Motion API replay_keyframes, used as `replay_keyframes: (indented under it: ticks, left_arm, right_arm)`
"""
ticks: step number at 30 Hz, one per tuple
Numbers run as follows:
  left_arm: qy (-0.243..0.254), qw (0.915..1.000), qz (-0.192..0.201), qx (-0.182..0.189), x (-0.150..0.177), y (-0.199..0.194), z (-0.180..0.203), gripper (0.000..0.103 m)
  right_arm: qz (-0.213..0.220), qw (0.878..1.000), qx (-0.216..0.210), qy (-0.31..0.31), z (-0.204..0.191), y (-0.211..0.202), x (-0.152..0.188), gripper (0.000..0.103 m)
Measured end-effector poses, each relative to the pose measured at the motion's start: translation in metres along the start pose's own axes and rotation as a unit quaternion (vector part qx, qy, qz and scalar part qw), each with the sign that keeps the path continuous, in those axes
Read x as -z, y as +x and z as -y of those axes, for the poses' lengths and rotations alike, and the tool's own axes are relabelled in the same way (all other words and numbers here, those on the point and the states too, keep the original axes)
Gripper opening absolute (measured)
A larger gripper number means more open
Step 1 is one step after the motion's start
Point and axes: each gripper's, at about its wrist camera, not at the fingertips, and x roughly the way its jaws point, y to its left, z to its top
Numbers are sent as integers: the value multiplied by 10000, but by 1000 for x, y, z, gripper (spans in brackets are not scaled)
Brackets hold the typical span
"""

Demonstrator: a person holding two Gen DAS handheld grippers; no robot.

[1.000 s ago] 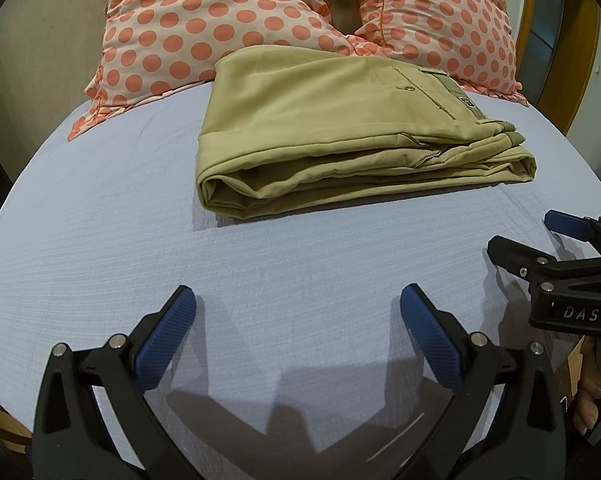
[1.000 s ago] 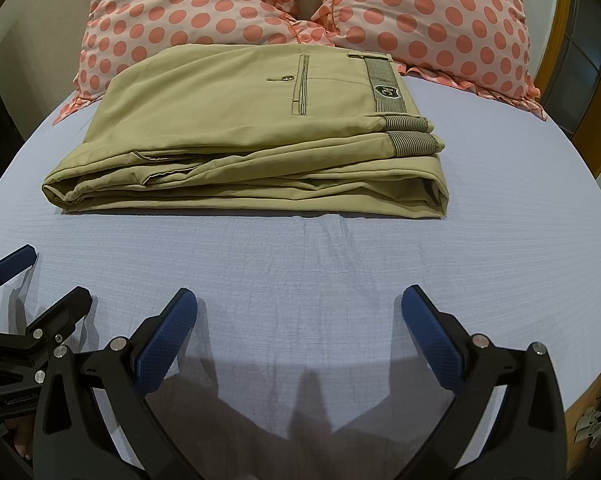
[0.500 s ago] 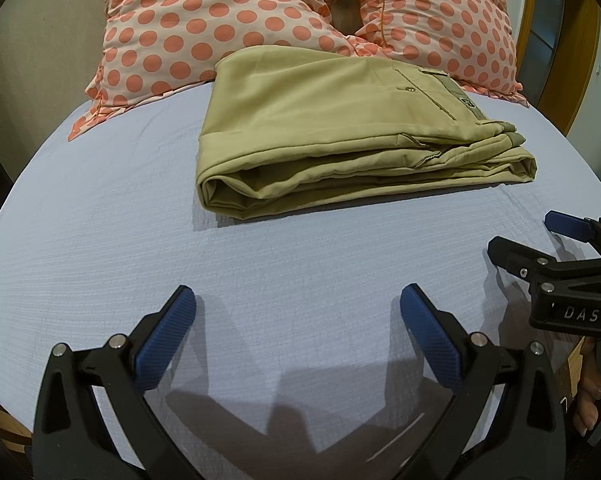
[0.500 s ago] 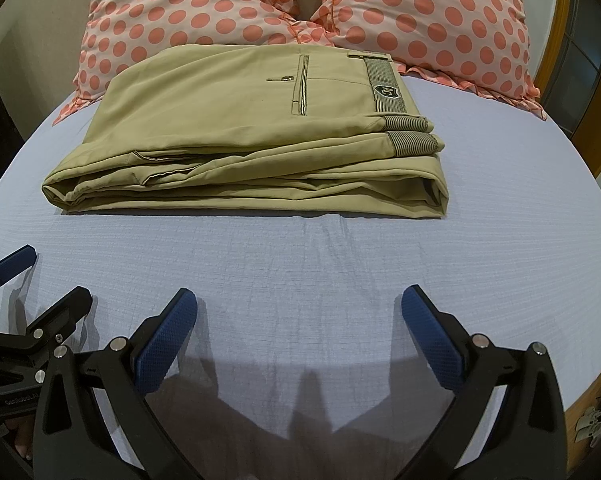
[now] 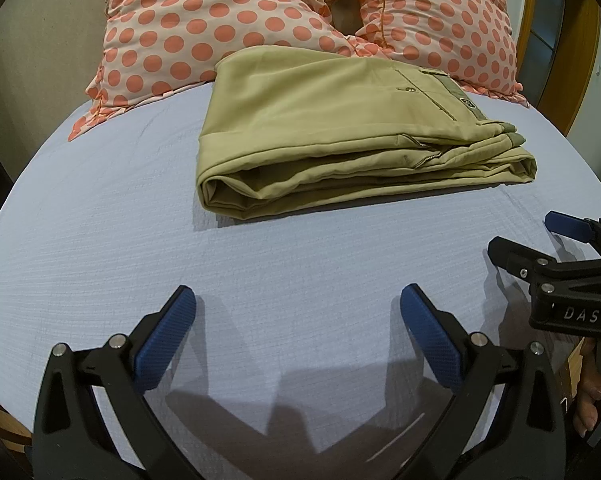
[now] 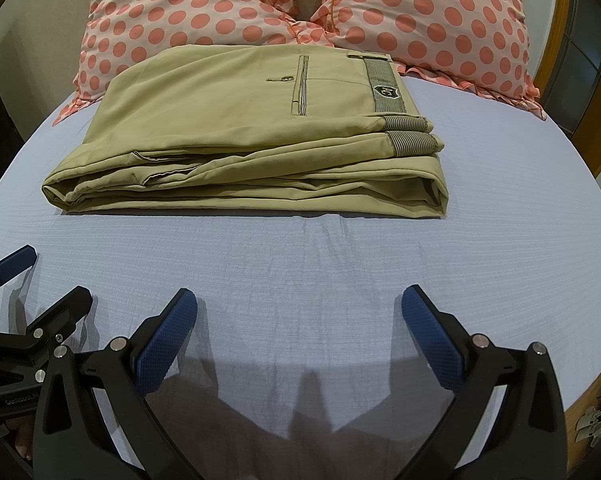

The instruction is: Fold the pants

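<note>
Khaki pants (image 5: 340, 132) lie folded in a flat stack on the light blue bed sheet (image 5: 100, 220), back pocket and striped waistband on top; they also show in the right wrist view (image 6: 260, 140). My left gripper (image 5: 298, 300) is open and empty, low over the sheet, well short of the pants. My right gripper (image 6: 300, 300) is open and empty, likewise short of the pants. Each gripper shows at the edge of the other's view: the right one (image 5: 520, 236) on the right side, the left one (image 6: 56, 276) on the left side.
Two pink pillows with orange dots (image 5: 220, 20) (image 6: 440, 20) lie behind the pants at the head of the bed. A wooden frame (image 5: 572, 60) stands at the right. The bed's near edge is just under the grippers.
</note>
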Motion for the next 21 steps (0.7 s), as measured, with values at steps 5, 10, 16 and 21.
replay_keyframes:
  ticks: [5, 10, 16, 21]
  left_arm:
    - [6, 10000, -36, -2, 0, 1, 0, 101]
    - [-14, 9998, -178, 2, -5, 2, -1, 101]
    - [-33, 9997, -233, -15, -7, 4, 1, 101]
    - [-59, 9998, -198, -30, -6, 4, 1, 101]
  right_arm:
    - [-4, 10000, -1, -1, 0, 0, 0, 102]
    - [2, 10000, -1, -2, 0, 0, 0, 102]
    - [3, 10000, -3, -6, 0, 0, 0, 102]
    - [0, 10000, -5, -6, 0, 0, 0, 102]
